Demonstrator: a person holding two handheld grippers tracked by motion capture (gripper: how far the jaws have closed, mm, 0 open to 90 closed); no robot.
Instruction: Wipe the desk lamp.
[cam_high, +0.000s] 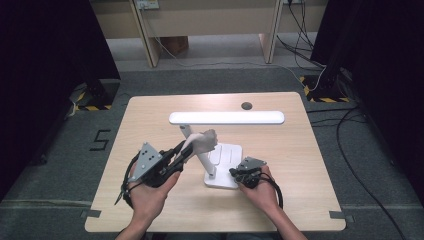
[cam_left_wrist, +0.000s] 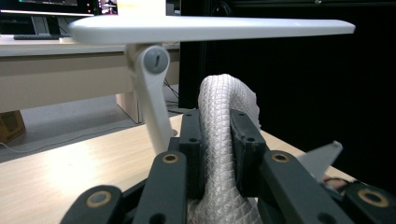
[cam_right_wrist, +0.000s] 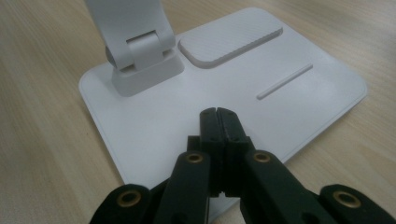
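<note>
Nearest to us, our right gripper (cam_right_wrist: 218, 113) has its jaws clenched together with nothing between them, the tips resting over the near edge of the white desk lamp's base (cam_right_wrist: 154, 121), apparently pinning it to the wooden table (cam_high: 300, 150). If that pressure slides off the smooth plastic, we judge the base could skid or tip once the other hand pushes on the lamp. A little farther, our left gripper (cam_left_wrist: 218, 140) is clamped on a white waffle-textured cloth (cam_left_wrist: 224, 121), which bulges up between the jaws and hangs beside the lamp's slanted arm (cam_left_wrist: 152, 107), just below the hinge (cam_left_wrist: 155, 59). In the high view the cloth (cam_high: 204, 140) sits against the arm, in front of the long lamp head (cam_high: 227, 118). We expect the wipe to go wrong in a few ways: the cloth is bunched, so the hard jaw tips rather than the fabric might scrape the plastic; a firm sideways stroke could fold the hinge or swing the head; and the loose cloth end may snag on the joint and pull free of the grip.
</note>
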